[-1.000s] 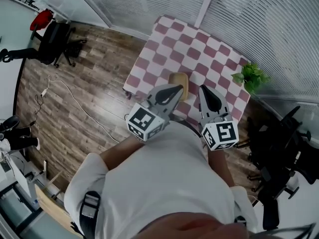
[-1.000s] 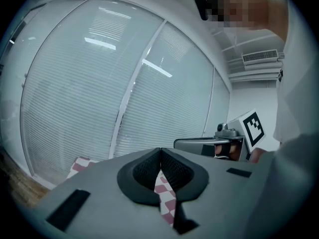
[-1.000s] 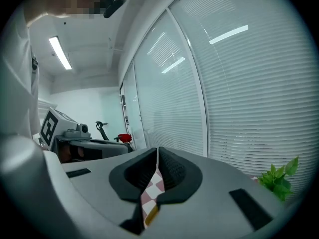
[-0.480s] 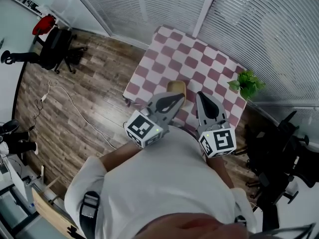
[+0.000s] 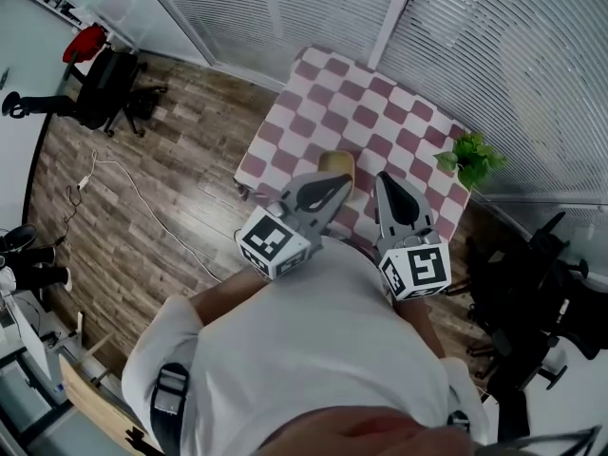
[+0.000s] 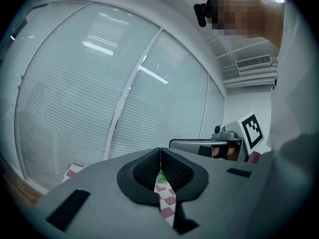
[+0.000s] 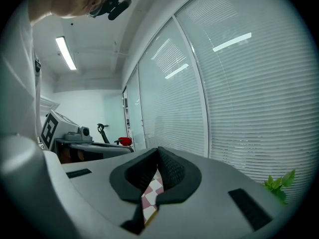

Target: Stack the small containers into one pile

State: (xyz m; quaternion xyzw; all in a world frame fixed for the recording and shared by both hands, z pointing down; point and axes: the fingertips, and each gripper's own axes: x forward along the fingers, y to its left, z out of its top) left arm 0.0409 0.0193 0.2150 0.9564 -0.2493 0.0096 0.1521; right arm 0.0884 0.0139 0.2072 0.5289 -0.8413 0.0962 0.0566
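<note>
A tan pile of small containers sits near the front edge of the checkered table; its near part is hidden behind my left gripper. My left gripper is held in front of my chest, shut and empty, its tip just short of the pile in the head view. Beside it my right gripper is also shut with nothing in it, to the right of the pile. In the left gripper view the jaws meet with only checkered cloth visible below them. The right gripper view shows its jaws pressed together too.
A green potted plant stands at the table's right corner, also seen in the right gripper view. Window blinds run behind the table. Office chairs stand at far left and right. A cable lies on the wooden floor.
The head view has shifted slightly. Both grippers stay shut and hold about the same place in front of the body, near the pile.
</note>
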